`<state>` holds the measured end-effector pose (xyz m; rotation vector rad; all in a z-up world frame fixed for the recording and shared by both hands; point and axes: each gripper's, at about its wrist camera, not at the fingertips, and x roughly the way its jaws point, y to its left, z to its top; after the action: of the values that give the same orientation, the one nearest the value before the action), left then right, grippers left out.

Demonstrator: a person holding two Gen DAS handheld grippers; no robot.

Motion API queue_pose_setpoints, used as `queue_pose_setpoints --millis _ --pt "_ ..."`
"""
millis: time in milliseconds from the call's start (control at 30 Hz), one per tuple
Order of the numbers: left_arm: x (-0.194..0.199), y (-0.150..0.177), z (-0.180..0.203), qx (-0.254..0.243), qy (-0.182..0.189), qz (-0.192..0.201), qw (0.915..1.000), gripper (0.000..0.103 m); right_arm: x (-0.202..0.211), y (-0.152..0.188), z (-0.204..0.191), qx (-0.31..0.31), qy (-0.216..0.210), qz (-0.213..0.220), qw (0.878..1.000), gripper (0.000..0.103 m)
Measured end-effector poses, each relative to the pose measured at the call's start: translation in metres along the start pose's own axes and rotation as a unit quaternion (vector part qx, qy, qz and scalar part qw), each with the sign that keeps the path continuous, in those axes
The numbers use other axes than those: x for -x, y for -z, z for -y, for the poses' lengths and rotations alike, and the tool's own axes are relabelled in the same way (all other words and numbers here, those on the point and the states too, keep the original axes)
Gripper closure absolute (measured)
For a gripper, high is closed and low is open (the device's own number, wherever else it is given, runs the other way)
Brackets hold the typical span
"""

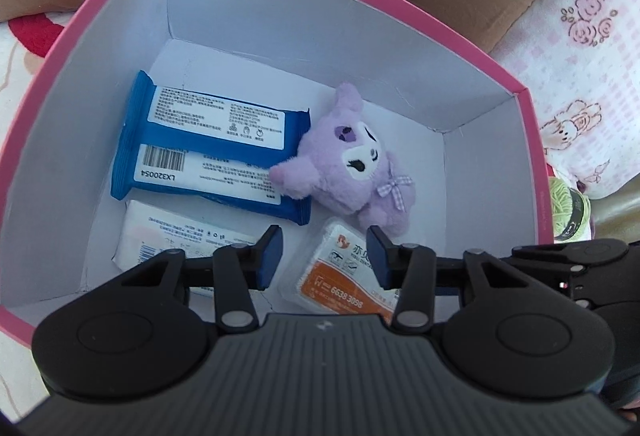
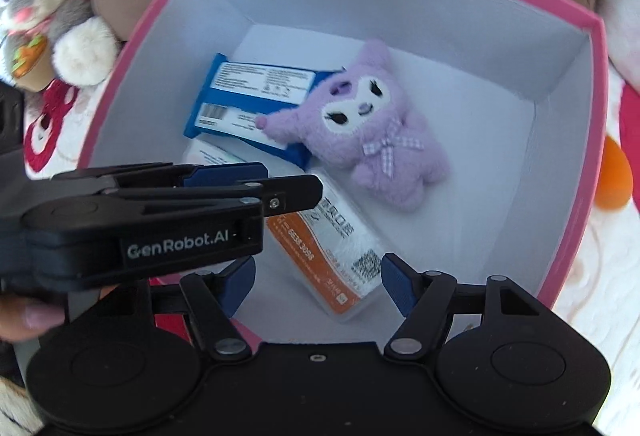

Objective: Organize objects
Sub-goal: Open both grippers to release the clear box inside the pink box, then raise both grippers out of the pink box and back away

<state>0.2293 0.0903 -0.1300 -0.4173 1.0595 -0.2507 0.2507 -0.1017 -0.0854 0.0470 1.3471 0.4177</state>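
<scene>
Inside the pink box (image 2: 592, 123), the orange-and-white packet (image 2: 332, 256) lay flat near the front wall, its long axis running diagonally from the purple plush (image 2: 376, 123) toward the camera. Right gripper (image 2: 318, 282) hung just above it, jaws wide and empty, straddling the packet's near end. Left gripper (image 1: 325, 256) sat over the other end, jaws narrower, also empty. Probably the right one was better lined up, though it'd need to roll to cross the short side.
</scene>
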Motion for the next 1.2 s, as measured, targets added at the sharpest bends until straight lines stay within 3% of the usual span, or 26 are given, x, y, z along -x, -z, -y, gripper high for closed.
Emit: queue_pose_setpoints --millis 233,433,633,700,800,967,1200 --pt "-0.004 -0.001 -0.006 0.018 0.015 -0.006 0.9997 0.071 -0.01 -0.003 0.0 -0.049 0.006 -0.02 0.999 0.019" --pt "-0.016 0.0 -0.012 0.035 0.028 -0.031 0.9985 0.071 -0.014 -0.003 0.001 -0.062 0.011 -0.027 0.998 0.016" --pt "-0.011 0.0 -0.008 0.03 0.015 -0.065 0.9973 0.071 -0.011 0.003 0.002 -0.049 -0.002 0.015 0.999 0.014" --pt "-0.008 0.0 -0.009 0.038 0.02 -0.075 0.9963 0.073 -0.009 0.004 0.001 -0.03 -0.023 0.031 0.999 0.019" --pt "0.0 0.001 -0.007 0.039 0.023 -0.064 0.9969 0.073 -0.011 0.003 0.001 -0.021 -0.048 0.034 0.998 0.021" --pt "0.013 0.002 0.001 0.025 0.003 -0.042 0.9988 0.073 0.0 0.007 -0.009 0.019 -0.024 0.073 0.997 0.03" --pt "0.043 -0.001 0.013 -0.007 -0.029 -0.023 0.9993 0.073 0.043 0.034 -0.022 0.083 0.018 0.148 0.985 0.03"
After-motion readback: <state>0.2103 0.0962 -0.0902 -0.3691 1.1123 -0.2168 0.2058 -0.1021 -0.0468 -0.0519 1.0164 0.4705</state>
